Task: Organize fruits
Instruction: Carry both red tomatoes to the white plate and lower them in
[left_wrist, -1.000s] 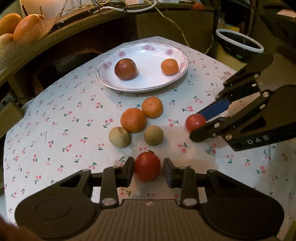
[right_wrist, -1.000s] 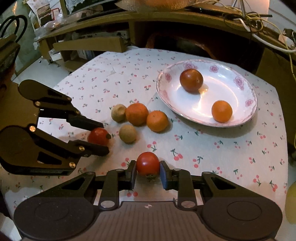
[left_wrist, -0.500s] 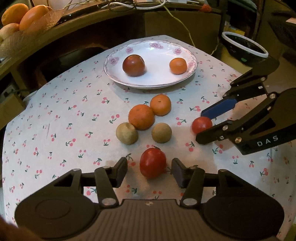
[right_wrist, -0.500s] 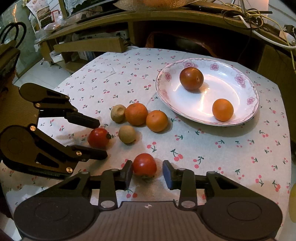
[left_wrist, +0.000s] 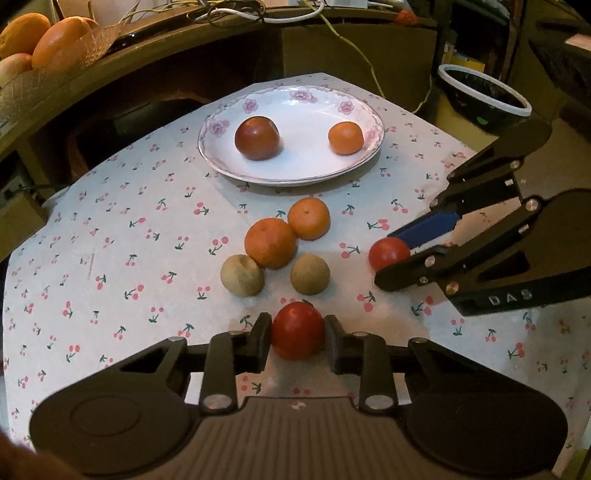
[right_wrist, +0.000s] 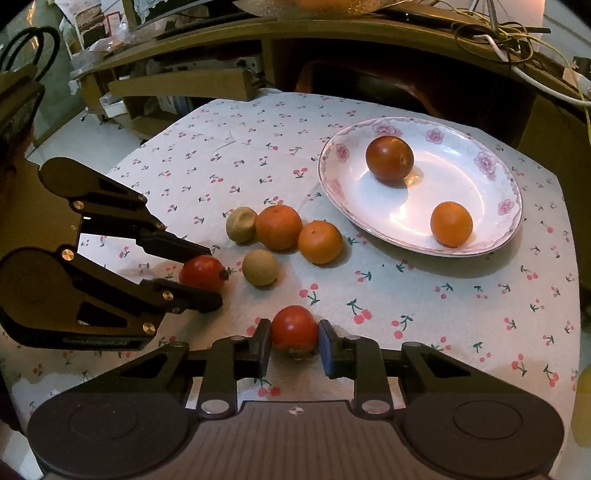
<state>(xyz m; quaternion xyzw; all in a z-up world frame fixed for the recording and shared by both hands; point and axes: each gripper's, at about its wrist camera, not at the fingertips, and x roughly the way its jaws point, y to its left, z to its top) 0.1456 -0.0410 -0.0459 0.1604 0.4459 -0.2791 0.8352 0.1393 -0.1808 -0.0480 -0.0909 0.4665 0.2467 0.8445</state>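
We hold both claws low over the tabletop (left_wrist: 110, 229), which wears a white cloth printed with small red cherries. Beyond both claws, at the far side of the cloth, sits a white plate (left_wrist: 295, 173) with pink flowers on its rim; it carries a dark red-brown fruit (left_wrist: 257, 137) and a small orange (left_wrist: 346, 137), well apart from each other.

Our left claw (left_wrist: 297, 334) has just closed, and its fingers press on either side of a red tomato (left_wrist: 297, 335) that rests on the cloth. In the right wrist view that same claw (right_wrist: 207, 275) comes in from the left with the tomato (right_wrist: 202, 272) between its tips.

Our right claw (right_wrist: 294, 332) has likewise just closed, gripping a second red tomato (right_wrist: 294, 328) on the cloth, one dark finger and one blue pad (right_wrist: 324, 345) against its sides. From the left wrist view it (left_wrist: 391, 258) enters from the right with that tomato (left_wrist: 388, 253) at its tips.

Between the claws and the plate lies a tight cluster: two oranges (left_wrist: 270, 247) (left_wrist: 308, 218) touching each other, and just nearer to us two small brownish round fruits (left_wrist: 242, 275) (left_wrist: 309, 274), one on each side.
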